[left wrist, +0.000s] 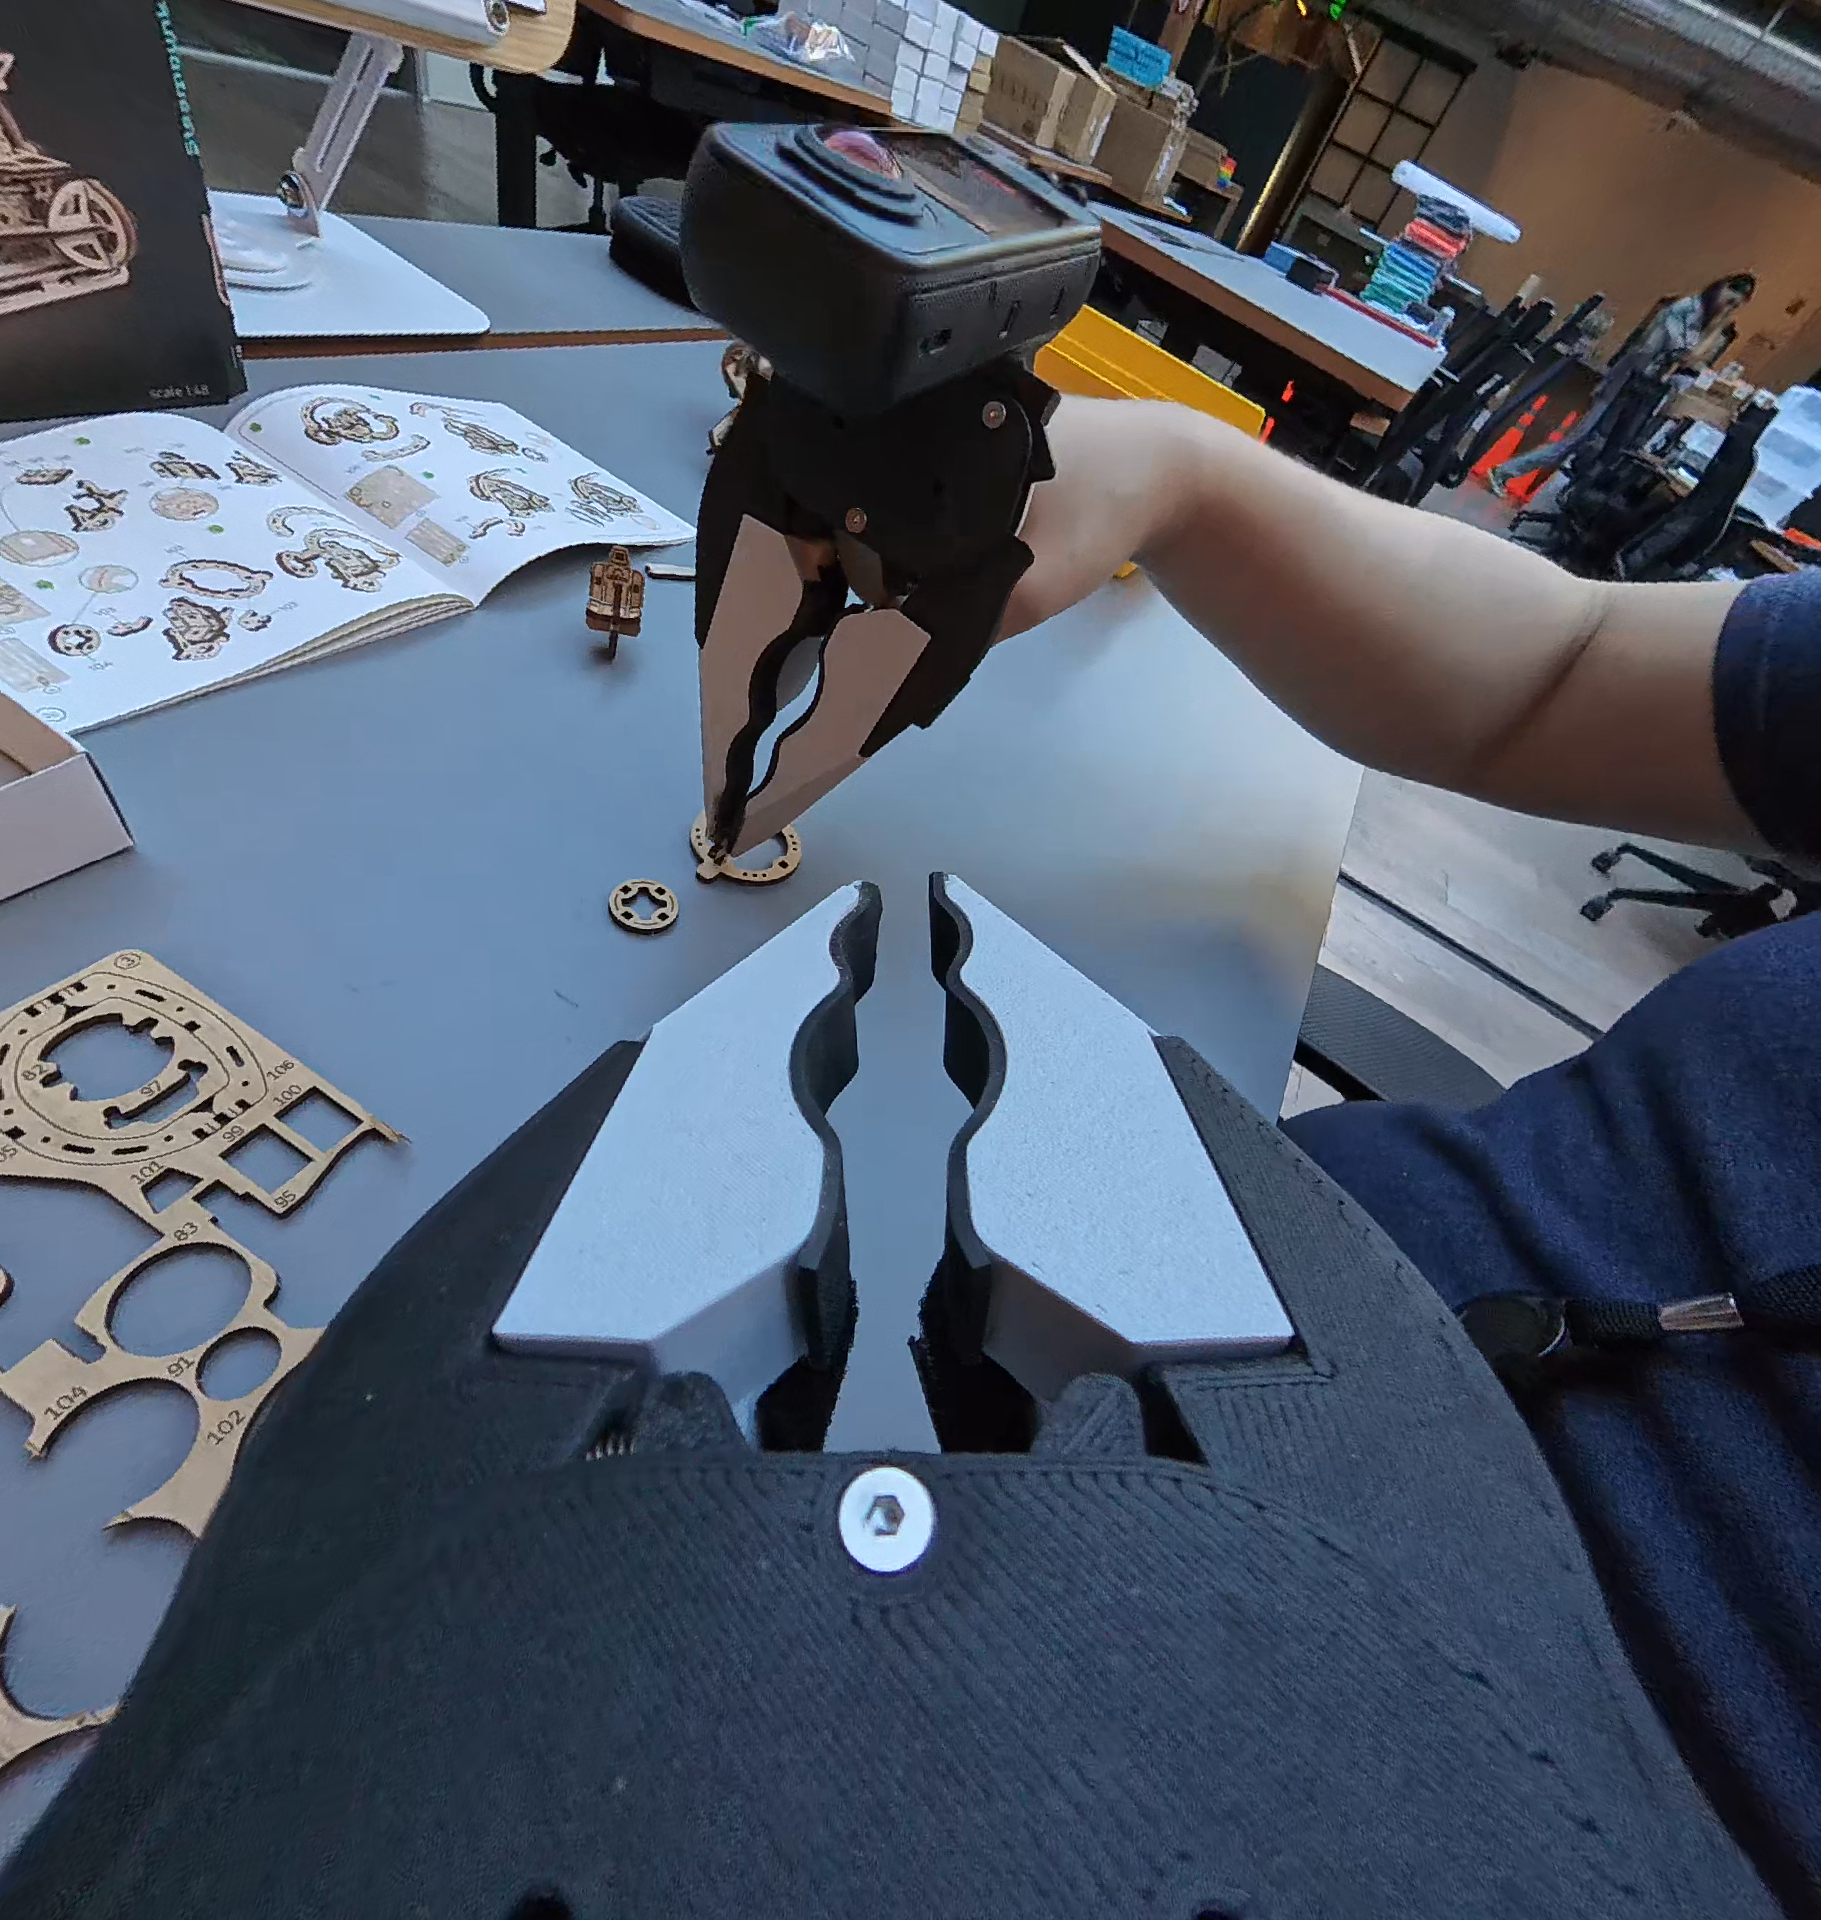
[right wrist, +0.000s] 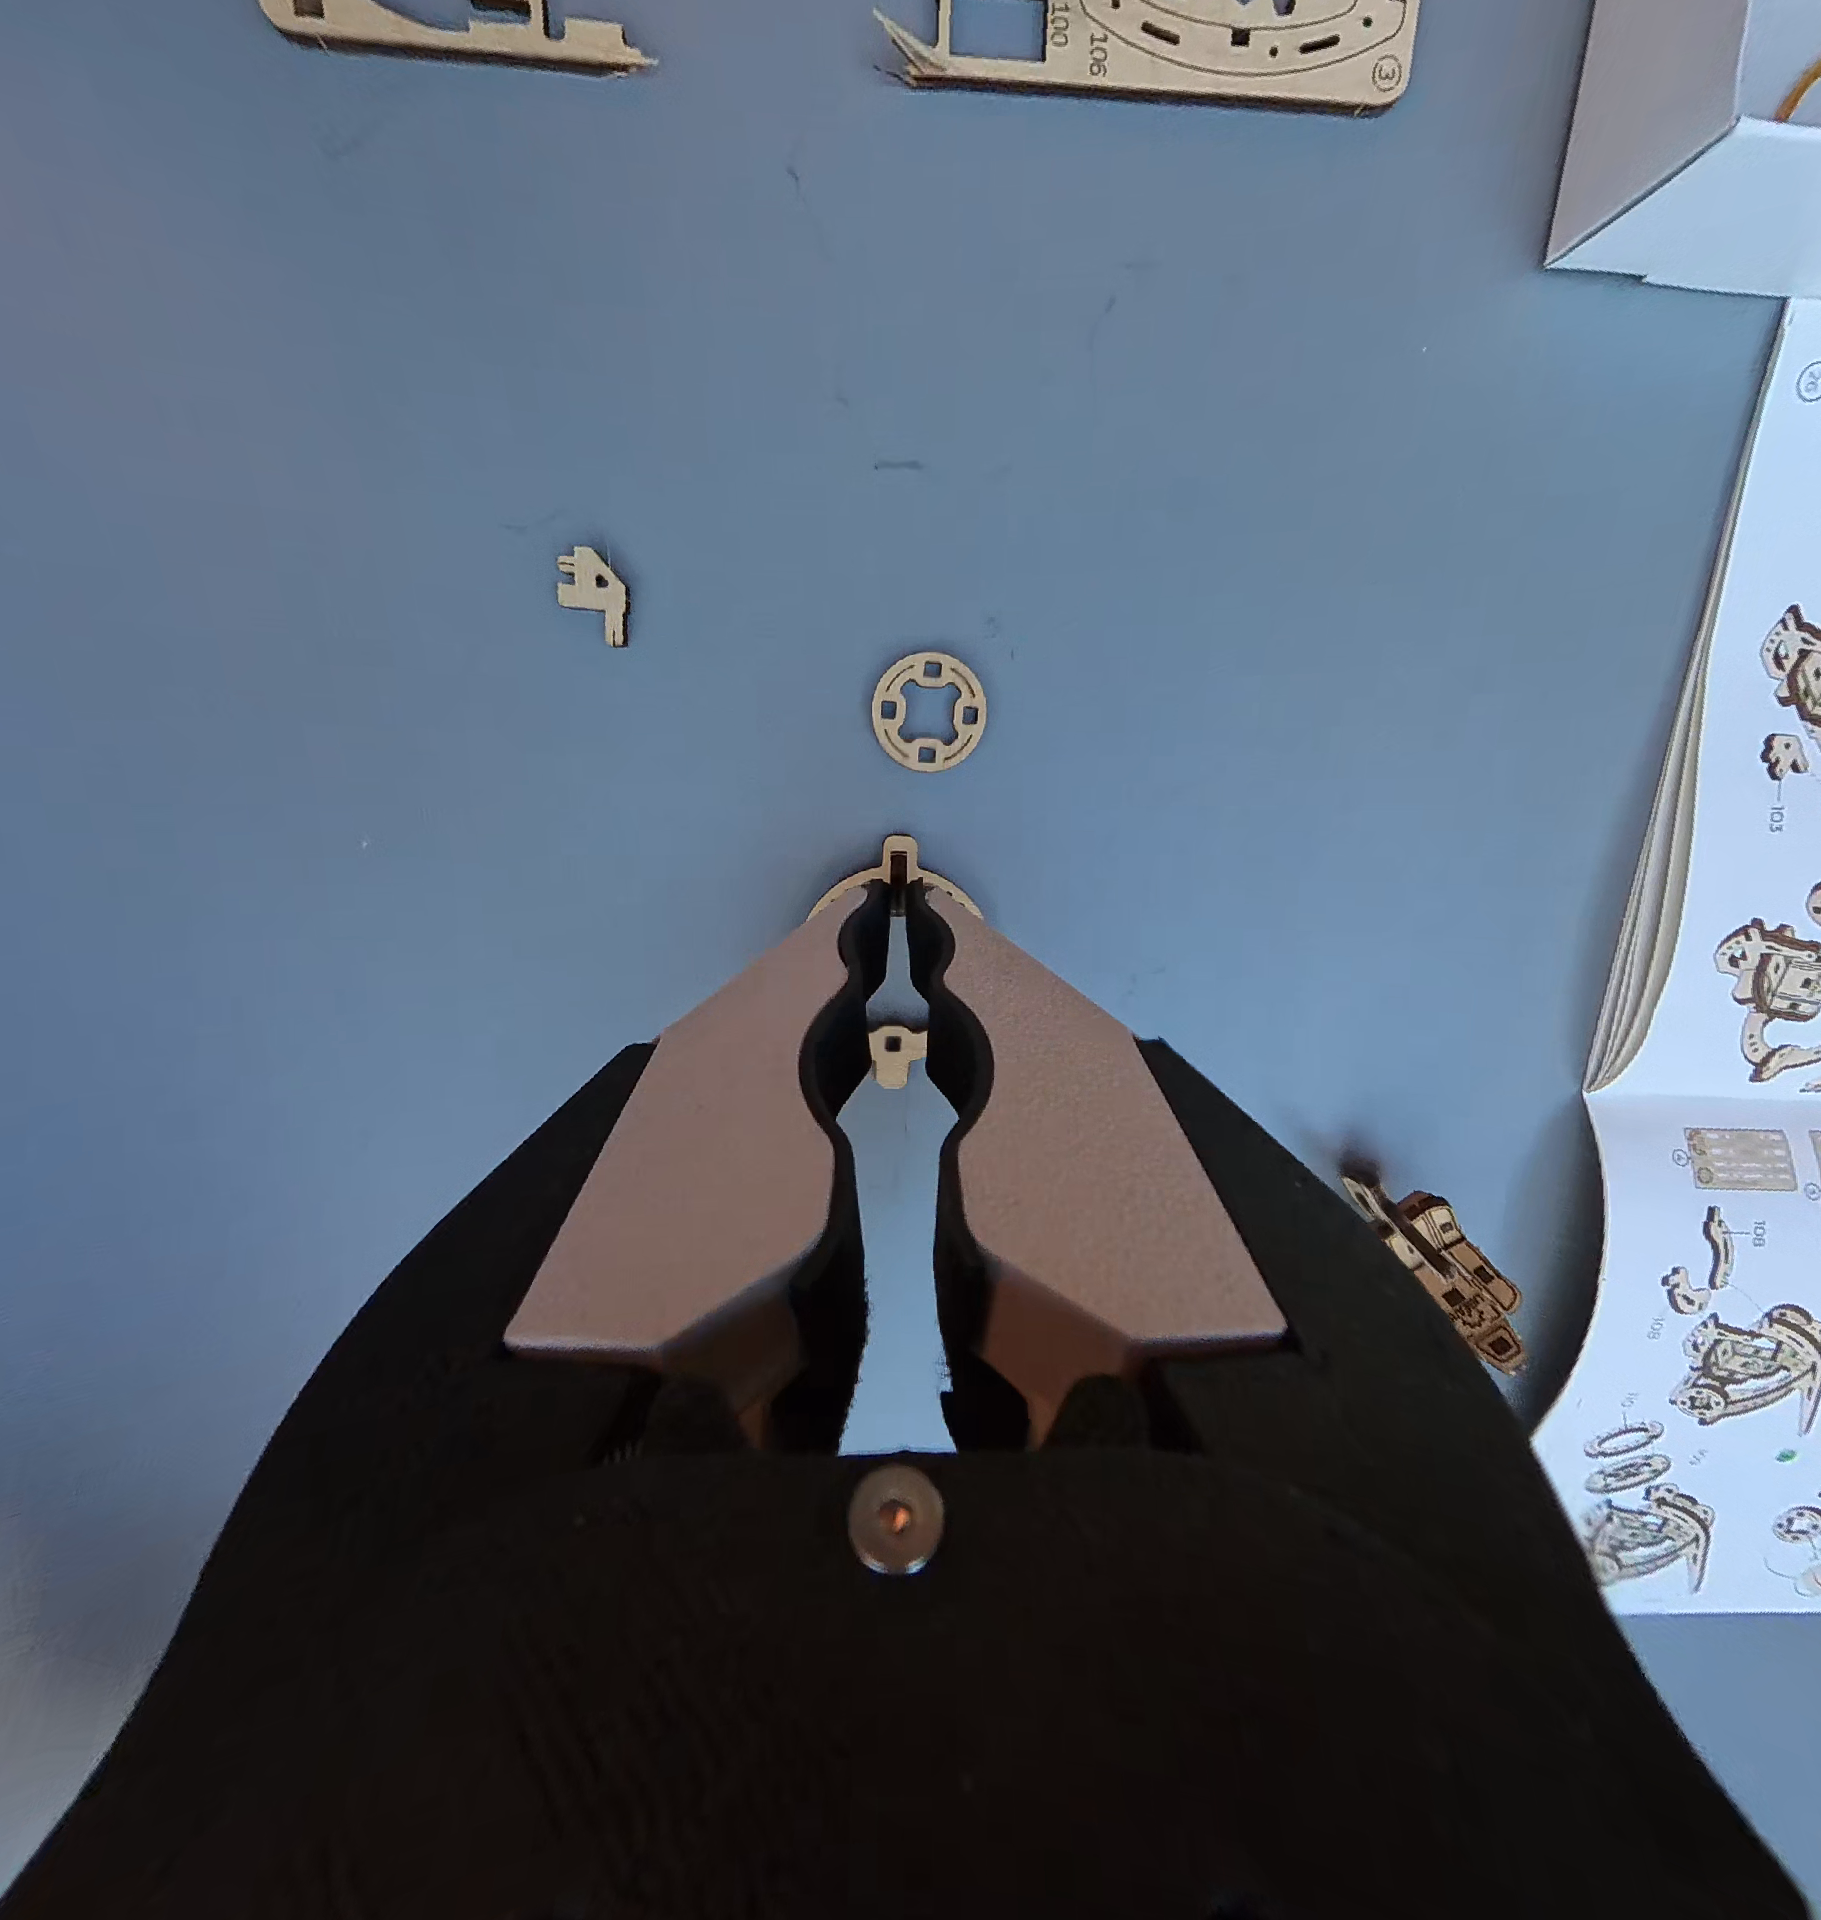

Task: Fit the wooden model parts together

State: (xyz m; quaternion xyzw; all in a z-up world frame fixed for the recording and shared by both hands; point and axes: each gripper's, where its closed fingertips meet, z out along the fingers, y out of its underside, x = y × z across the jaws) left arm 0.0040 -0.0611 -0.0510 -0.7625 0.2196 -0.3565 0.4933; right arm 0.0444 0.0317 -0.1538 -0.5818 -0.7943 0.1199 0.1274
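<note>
My right gripper (right wrist: pixel 898 902) points down at the grey table (right wrist: pixel 366 416). Its tips are shut on a thin small wooden piece (right wrist: pixel 900 891), held edge-on at the tab of a flat horseshoe-shaped wooden ring (right wrist: pixel 898 860). The ring lies mostly hidden under the fingers. In the left wrist view the right gripper (left wrist: pixel 724 831) stands on that ring (left wrist: pixel 771 862). My left gripper (left wrist: pixel 904 891) is open and empty, hovering just right of the ring. A small round wooden ring (left wrist: pixel 643 904) lies beside it and also shows in the right wrist view (right wrist: pixel 929 724).
A cut-out wooden sheet (left wrist: pixel 127 1122), an open instruction booklet (left wrist: pixel 262 540), a white box (left wrist: pixel 12 800) and the model's dark box (left wrist: pixel 64 208) lie to the left. A small wooden sub-assembly (left wrist: pixel 615 592) stands behind. A loose notched piece (right wrist: pixel 594 608) lies apart. The table edge (left wrist: pixel 1342 831) is right. The gap from one gripper's tips to the other's is roughly 15 cm.
</note>
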